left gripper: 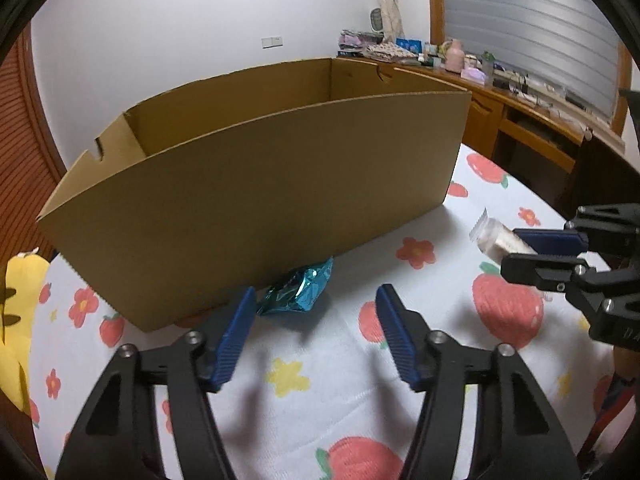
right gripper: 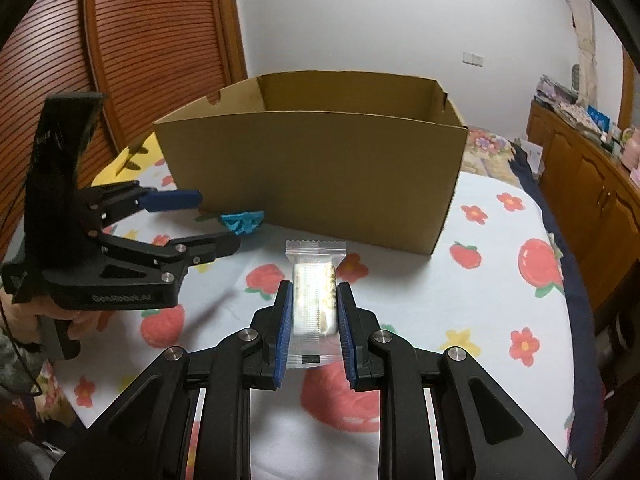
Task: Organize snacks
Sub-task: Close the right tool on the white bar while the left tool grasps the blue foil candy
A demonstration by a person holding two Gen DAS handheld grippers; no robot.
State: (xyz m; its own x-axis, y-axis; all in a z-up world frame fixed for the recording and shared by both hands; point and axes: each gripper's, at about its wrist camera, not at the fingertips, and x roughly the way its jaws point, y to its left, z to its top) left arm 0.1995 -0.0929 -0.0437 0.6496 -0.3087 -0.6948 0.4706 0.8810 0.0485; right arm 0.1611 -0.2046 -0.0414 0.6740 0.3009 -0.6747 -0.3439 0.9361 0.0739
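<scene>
Snacks sit before a large open cardboard box [right gripper: 312,176] that fills the middle of both views on a strawberry-and-flower printed cloth [right gripper: 500,300]; whether that cloth covers a bed or a table cannot be told. Only the right wrist view looks over the near wall toward the box's inside, though its floor stays hidden. At the upper right of the left wrist view a cluttered wooden sideboard [left gripper: 532,120] runs below a slatted blind; the right wrist view cuts it off at the right edge.

The left claw [left gripper: 316,312], seen from its own camera at lower centre, stands partly apart with nothing between its blue pads, aimed at a crumpled teal foil packet [left gripper: 298,292] lying against the box's base. In the right wrist view the packet is half hidden behind that claw's upper finger.

The right claw [right gripper: 314,312] is clamped on a clear-wrapped pale snack bar [right gripper: 316,296], held above the cloth at lower centre. In the left wrist view only the bar's crimped end shows, at right, and its printing is unreadable.
</scene>
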